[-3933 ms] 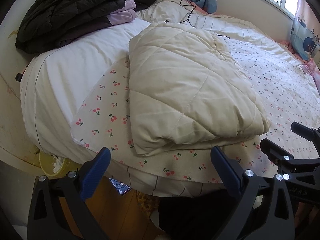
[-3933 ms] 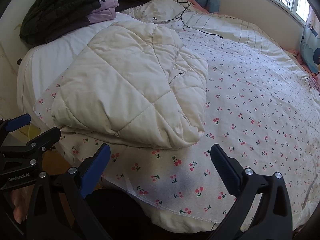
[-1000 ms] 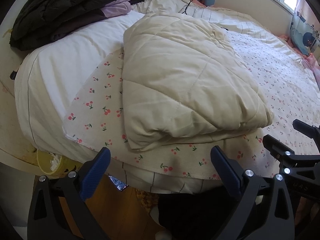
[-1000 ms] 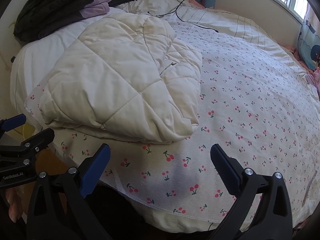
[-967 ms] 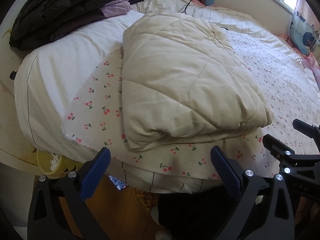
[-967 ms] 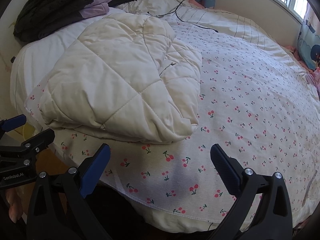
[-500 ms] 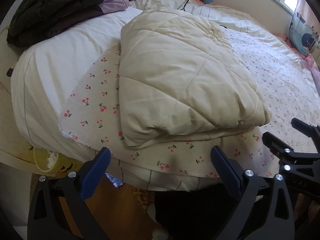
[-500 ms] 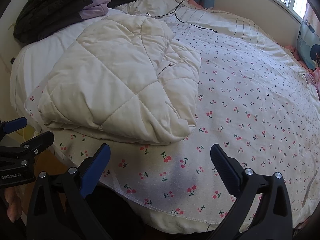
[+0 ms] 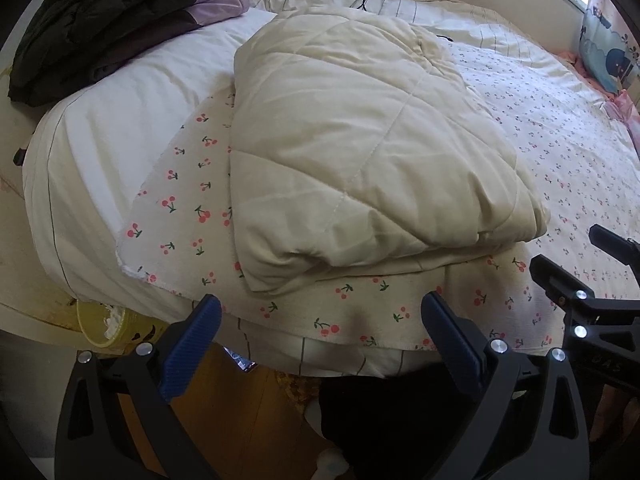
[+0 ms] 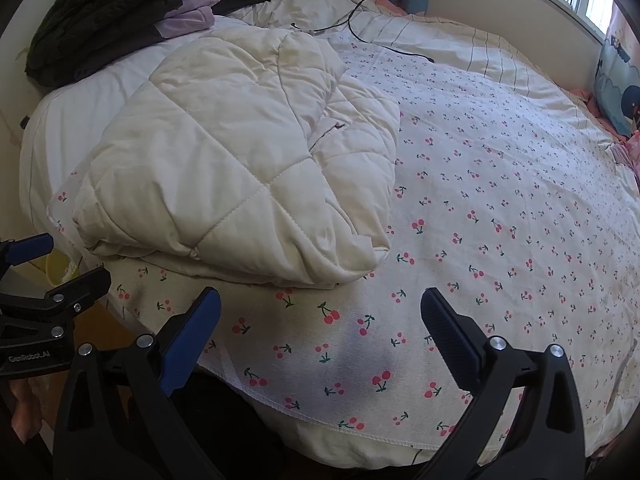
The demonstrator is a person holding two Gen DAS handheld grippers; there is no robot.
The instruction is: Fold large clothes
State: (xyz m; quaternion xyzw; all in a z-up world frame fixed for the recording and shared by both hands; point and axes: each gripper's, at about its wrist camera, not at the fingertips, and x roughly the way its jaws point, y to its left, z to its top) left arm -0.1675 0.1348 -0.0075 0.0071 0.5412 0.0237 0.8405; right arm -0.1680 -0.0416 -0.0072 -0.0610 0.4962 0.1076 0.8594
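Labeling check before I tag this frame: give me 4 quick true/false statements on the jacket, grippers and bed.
1. The cream quilted jacket lies folded on the cherry-print sheet. True.
2. The left gripper is clamped on the jacket. False: open, holding nothing.
3. The right gripper is open and short of the jacket. True.
4. The dark clothes pile sits on top of the jacket. False: it sits apart, at the far left of the bed.

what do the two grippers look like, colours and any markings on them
Both match: the left gripper and the right gripper have black plastic frames with triangular cut-outs, silver bolt heads, and two long fingers faced with ribbed blue pads. White lettering on the left one's body, seen in the right wrist view, appears to read GenRobot.AI.
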